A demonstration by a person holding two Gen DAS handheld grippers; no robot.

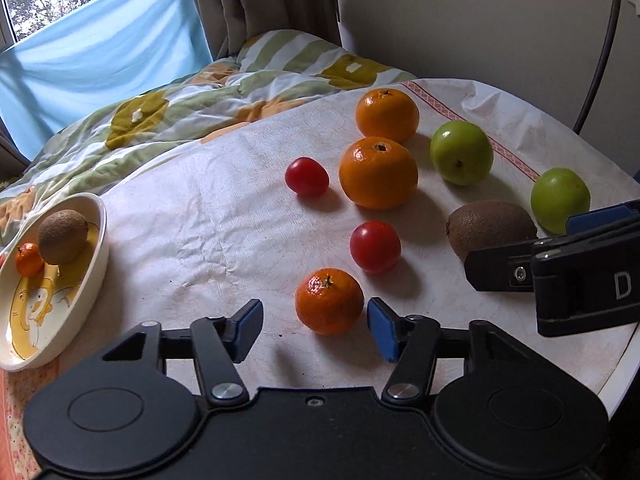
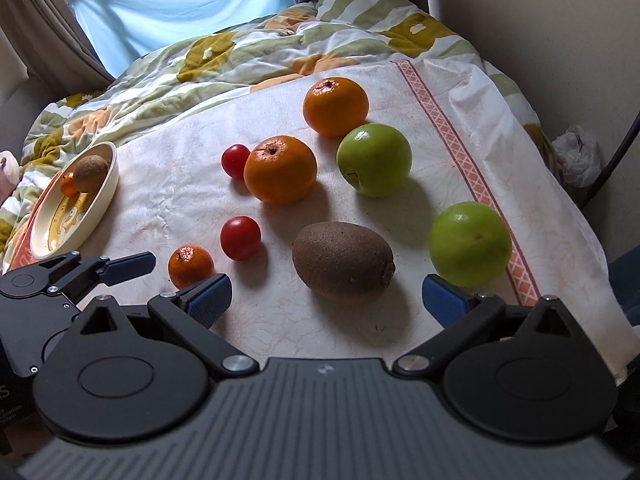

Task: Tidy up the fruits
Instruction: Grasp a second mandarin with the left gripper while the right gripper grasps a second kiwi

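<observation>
- The left gripper (image 1: 315, 326) hovers with jaws apart around a small mandarin (image 1: 329, 301); the blue pads (image 1: 382, 328) flank it without pressing.
- The right gripper (image 2: 326, 300) stands released, jaws wide, just near of a kiwi (image 2: 343, 262) on the white cloth (image 2: 180, 200).
- Farther off lie two red tomatoes (image 2: 240, 237), two oranges (image 2: 280, 169) and two green apples (image 2: 374, 160).
- At far left, a cream bowl (image 1: 94, 276) holds another kiwi (image 1: 63, 236) and a tiny mandarin (image 1: 29, 259).
</observation>
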